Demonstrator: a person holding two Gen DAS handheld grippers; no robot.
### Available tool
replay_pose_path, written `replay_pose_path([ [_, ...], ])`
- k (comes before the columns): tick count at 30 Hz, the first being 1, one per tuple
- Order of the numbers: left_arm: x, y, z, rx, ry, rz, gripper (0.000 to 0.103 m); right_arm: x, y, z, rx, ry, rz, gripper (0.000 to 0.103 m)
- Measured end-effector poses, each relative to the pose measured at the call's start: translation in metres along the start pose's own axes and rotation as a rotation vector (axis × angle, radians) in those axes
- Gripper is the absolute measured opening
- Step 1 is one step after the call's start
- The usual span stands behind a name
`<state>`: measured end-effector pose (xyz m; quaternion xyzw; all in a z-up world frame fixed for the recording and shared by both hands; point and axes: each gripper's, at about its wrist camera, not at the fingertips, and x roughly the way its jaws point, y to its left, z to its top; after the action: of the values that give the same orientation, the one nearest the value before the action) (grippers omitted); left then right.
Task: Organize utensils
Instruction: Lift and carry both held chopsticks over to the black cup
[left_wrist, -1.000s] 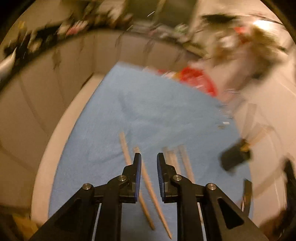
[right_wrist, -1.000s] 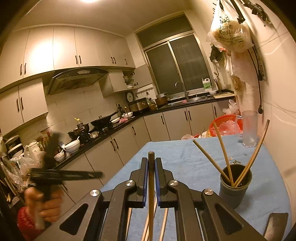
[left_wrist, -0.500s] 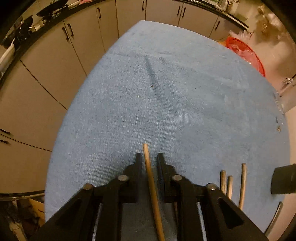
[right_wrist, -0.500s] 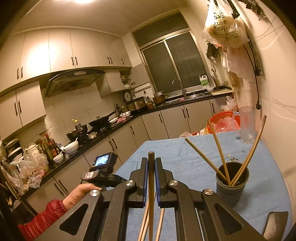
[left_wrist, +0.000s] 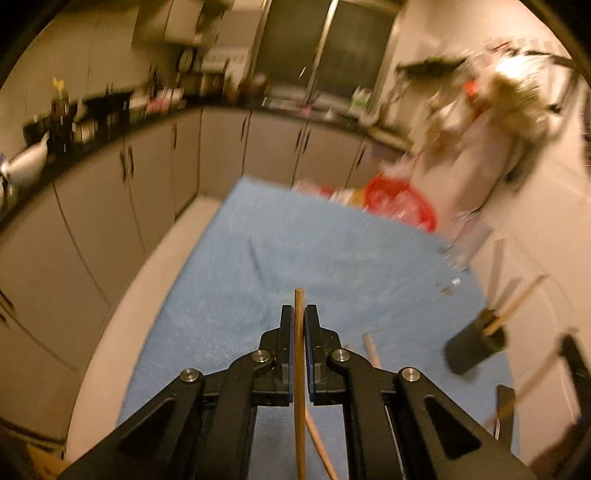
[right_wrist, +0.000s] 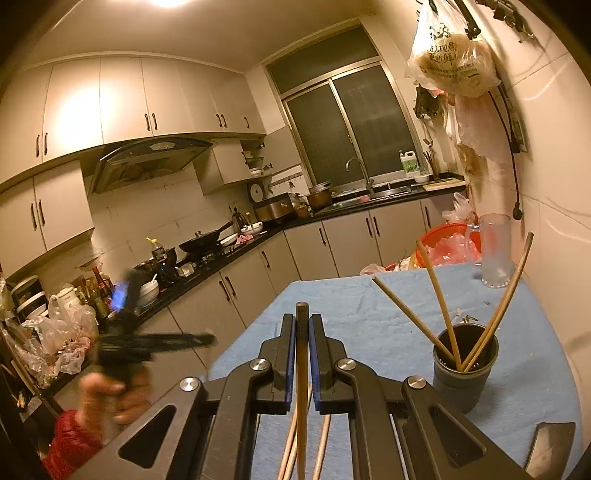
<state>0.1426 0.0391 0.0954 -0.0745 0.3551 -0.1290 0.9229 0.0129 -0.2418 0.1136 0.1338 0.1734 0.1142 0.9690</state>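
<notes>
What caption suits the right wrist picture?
Right tool clamps one chopstick above the blue cloth, near a dark cup.

Wooden chopsticks (right_wrist: 436, 280), matt dark holder (right_wrist: 464, 373), blue cloth (right_wrist: 369, 314), frosted glass (right_wrist: 495, 251)

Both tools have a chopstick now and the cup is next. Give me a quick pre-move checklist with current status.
1. Left tool shut on its chopstick: ok.
2. Right tool shut on its chopstick: ok.
3. Dark cup upright on the blue cloth: ok.
4. Room in the cup: ok; three chopsticks lean apart, with gaps between them.
5. Loose chopsticks left on the cloth under the right tool: not ok, more to collect.
6. Left view sharp enough to aim: not ok, blurred.
</notes>
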Motion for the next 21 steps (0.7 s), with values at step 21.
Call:
replay_pose_path([
  [21,-0.035,-0.025,-0.005,0.091,-0.071,-0.047,0.005,-0.007,0.002,0.002,-0.012,-0.016,-0.008,0.008],
])
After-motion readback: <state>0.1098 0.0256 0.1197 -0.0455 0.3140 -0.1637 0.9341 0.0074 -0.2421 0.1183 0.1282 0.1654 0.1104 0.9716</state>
